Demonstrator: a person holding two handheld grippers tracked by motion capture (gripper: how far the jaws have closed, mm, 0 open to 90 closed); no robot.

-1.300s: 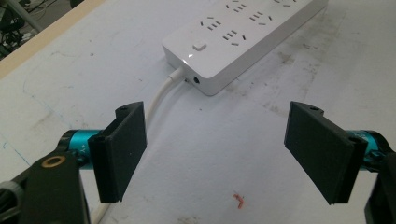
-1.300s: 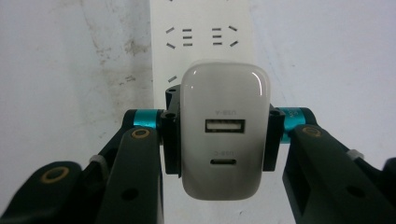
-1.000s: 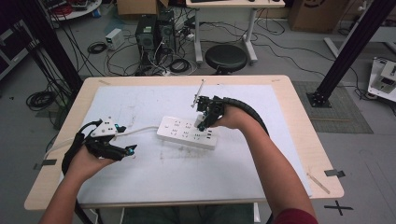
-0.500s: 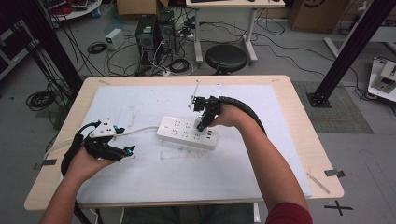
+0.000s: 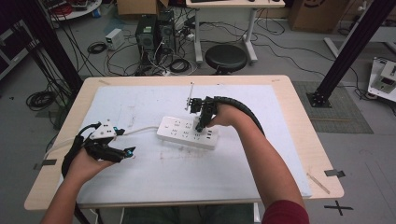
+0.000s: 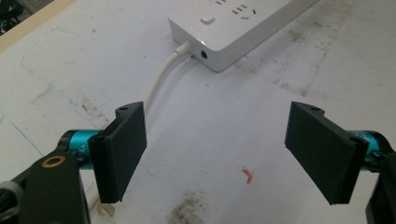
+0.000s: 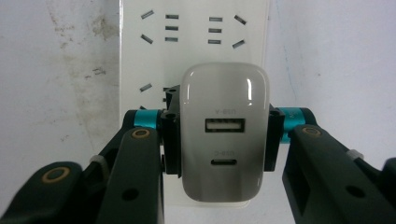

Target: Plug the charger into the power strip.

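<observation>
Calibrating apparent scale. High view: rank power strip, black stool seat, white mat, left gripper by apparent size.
1. white mat
2. power strip
3. left gripper and black stool seat look much alike; the stool stands farther from the camera, so I won't rank those two.

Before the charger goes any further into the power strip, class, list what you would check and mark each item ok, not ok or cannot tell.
1. Right gripper clamps the USB charger on both sides: ok.
2. Charger sits over the power strip, squared to its length: ok.
3. Prongs lined up with socket slots: cannot tell, hidden under the charger.
4. Left gripper open, clear of the strip's white cable: ok.
5. Strip braced against sliding: not ok, nothing holds it.
</observation>
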